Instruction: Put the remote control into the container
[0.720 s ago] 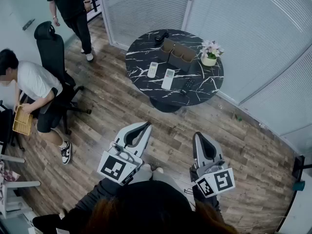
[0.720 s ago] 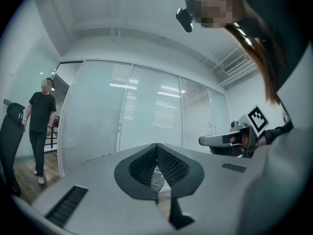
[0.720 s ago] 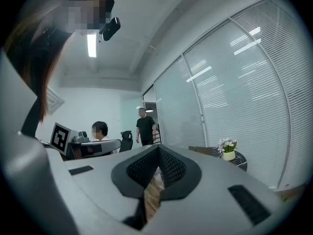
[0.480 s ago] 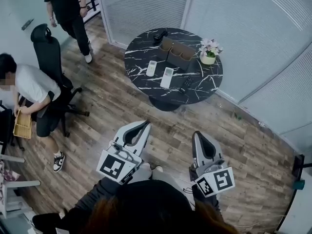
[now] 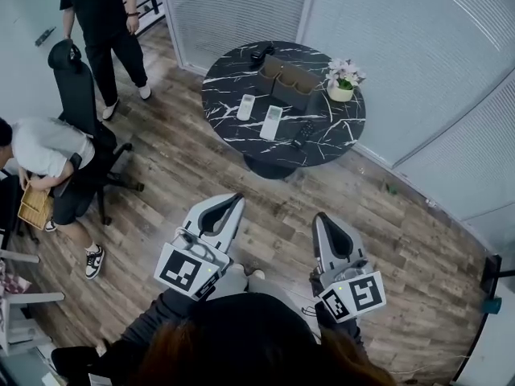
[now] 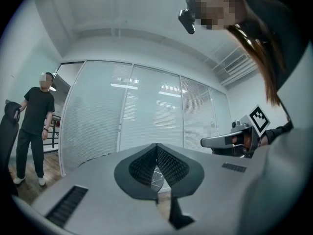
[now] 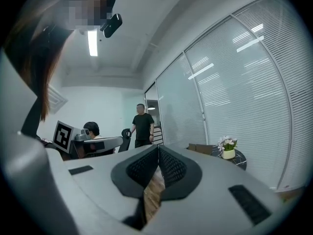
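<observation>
Since a moment ago the round table [image 5: 229, 83] sits a little higher and further left in your head view, and the seated person [image 5: 44, 147] has bent lower over a woven basket [image 5: 34, 206].

Nearest, your own hair and shoulders fill the bottom edge and cover your hands. Your left gripper [image 5: 238, 197] and right gripper [image 5: 319, 215] are held out level over the wood floor, both with jaws pressed together and nothing between them. The left gripper's own view shows only a sliver of marbled tabletop behind its closed tips.

Well beyond them on the table lie a white remote control [image 5: 246, 107], a second white remote control [image 5: 272, 122] beside it and a black remote control [image 5: 303, 133]. All are outside the brown container [image 5: 288, 77], which stands just behind them. Its inside is too small to make out. A flower pot [image 5: 341, 81] stands at its right.

Farthest, a standing person [image 5: 100, 14] is cut off at the top edge.
</observation>
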The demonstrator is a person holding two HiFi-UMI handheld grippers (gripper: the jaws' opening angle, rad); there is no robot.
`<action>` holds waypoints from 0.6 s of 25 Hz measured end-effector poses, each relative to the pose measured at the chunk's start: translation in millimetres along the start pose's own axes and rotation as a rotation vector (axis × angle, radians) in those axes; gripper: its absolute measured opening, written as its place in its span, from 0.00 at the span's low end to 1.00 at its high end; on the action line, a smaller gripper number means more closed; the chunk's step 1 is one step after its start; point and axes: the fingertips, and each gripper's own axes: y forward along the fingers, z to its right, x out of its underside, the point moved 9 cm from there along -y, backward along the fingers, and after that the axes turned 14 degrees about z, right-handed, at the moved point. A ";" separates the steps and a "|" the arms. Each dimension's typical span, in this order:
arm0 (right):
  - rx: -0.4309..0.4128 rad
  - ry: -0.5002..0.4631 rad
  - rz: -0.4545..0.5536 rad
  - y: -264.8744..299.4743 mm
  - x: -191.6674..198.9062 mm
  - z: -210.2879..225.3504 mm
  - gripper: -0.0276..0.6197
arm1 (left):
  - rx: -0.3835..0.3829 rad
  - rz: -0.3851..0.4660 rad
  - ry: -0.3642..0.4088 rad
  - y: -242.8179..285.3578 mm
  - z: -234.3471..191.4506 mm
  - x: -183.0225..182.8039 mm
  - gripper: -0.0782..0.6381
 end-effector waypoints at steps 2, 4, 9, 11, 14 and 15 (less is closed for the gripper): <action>-0.010 0.002 -0.001 -1.2 -0.1 5.0 0.07 | -0.008 0.007 0.006 2.7 1.5 2.3 0.12; -0.019 0.003 -0.004 -2.7 0.4 10.7 0.07 | -0.018 -0.001 0.000 5.1 4.9 4.7 0.12; -0.022 0.010 -0.008 -7.2 -0.6 23.9 0.07 | -0.025 0.004 0.004 11.7 13.5 7.1 0.12; -0.022 0.012 -0.003 -7.7 -1.5 28.8 0.07 | -0.025 0.016 0.013 15.2 15.5 7.0 0.12; -0.019 0.020 -0.001 -7.0 -0.3 35.5 0.07 | -0.031 -0.001 0.003 19.6 17.4 9.1 0.12; -0.019 0.023 -0.001 -6.2 0.3 37.5 0.07 | -0.033 -0.010 -0.001 21.1 17.3 10.1 0.12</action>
